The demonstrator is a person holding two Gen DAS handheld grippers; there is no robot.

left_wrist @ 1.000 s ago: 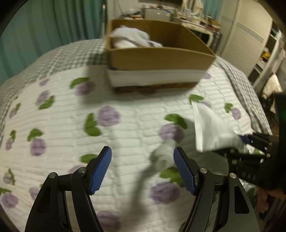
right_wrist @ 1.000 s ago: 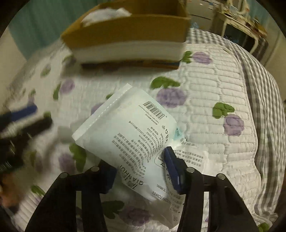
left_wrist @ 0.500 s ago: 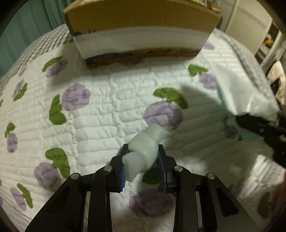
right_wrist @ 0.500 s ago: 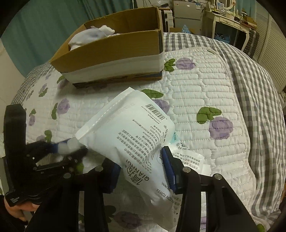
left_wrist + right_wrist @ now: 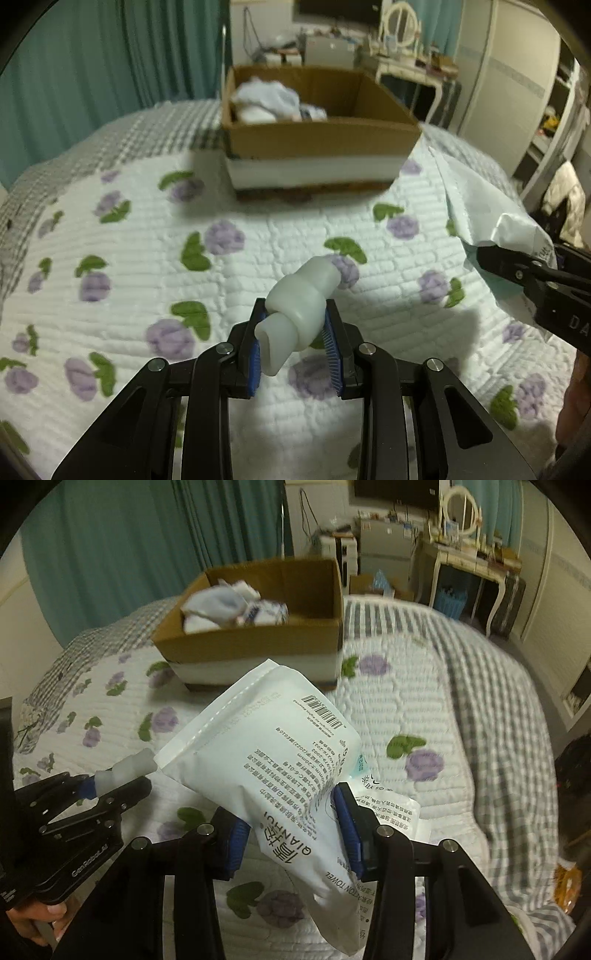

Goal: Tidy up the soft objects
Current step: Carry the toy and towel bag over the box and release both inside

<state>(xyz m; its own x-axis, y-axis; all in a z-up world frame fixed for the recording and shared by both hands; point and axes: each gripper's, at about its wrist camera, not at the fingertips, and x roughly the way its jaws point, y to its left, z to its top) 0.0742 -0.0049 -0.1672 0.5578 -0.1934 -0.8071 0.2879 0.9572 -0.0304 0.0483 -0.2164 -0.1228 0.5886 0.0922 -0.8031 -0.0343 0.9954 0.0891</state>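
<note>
My left gripper (image 5: 293, 343) is shut on a small white soft bottle-shaped object (image 5: 301, 308) and holds it above the quilt; it also shows in the right wrist view (image 5: 125, 771). My right gripper (image 5: 291, 830) is shut on a white cotton towel pack (image 5: 273, 760) with black print, lifted off the bed; the pack shows at the right of the left wrist view (image 5: 487, 218). A cardboard box (image 5: 317, 140) with white cloths inside (image 5: 269, 99) stands ahead on the bed, also in the right wrist view (image 5: 258, 642).
The bed has a white quilt with purple flowers (image 5: 147, 258) and a grey checked blanket (image 5: 480, 657) on the right. A second white pack (image 5: 391, 812) lies under my right gripper. Teal curtains (image 5: 92, 74) hang on the left; a dressing table (image 5: 469, 554) stands behind.
My left gripper closed on the white soft object and lifted it off the quilt. Both grippers rose, so the box's inside now shows. The right gripper kept the towel pack.
</note>
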